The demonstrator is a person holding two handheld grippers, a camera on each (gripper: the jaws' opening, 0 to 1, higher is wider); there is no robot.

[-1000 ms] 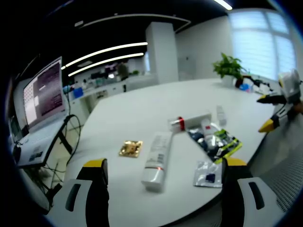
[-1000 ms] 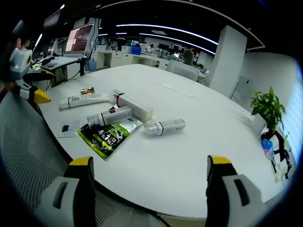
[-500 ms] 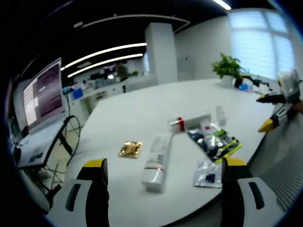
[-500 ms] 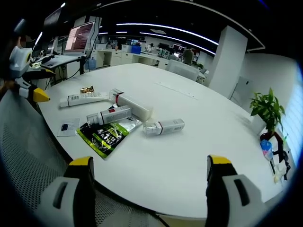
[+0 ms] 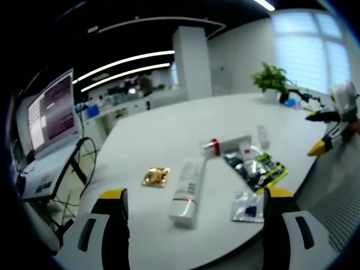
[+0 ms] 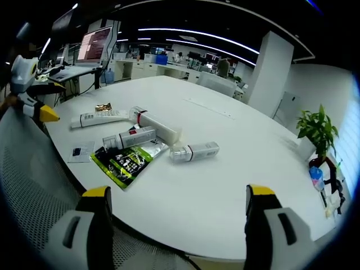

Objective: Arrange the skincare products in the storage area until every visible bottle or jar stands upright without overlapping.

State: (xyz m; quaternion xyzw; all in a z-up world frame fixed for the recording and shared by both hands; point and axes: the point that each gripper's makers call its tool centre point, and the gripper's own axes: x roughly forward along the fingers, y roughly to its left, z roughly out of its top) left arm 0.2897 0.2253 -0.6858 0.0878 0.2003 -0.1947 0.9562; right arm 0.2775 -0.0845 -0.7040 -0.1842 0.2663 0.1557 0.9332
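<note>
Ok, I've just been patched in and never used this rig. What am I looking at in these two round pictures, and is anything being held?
A person holds a two-jaw gripper in each hand, and a fisheye camera rides on each. The left gripper and the right gripper both hang open and empty over the white round table. The yellow-tipped tool at each picture's edge is the other gripper. On the table lie skincare items, all on their sides: a long white tube, a red-banded bottle, two smaller bottles, a green sachet, a silver sachet and a small gold packet.
</note>
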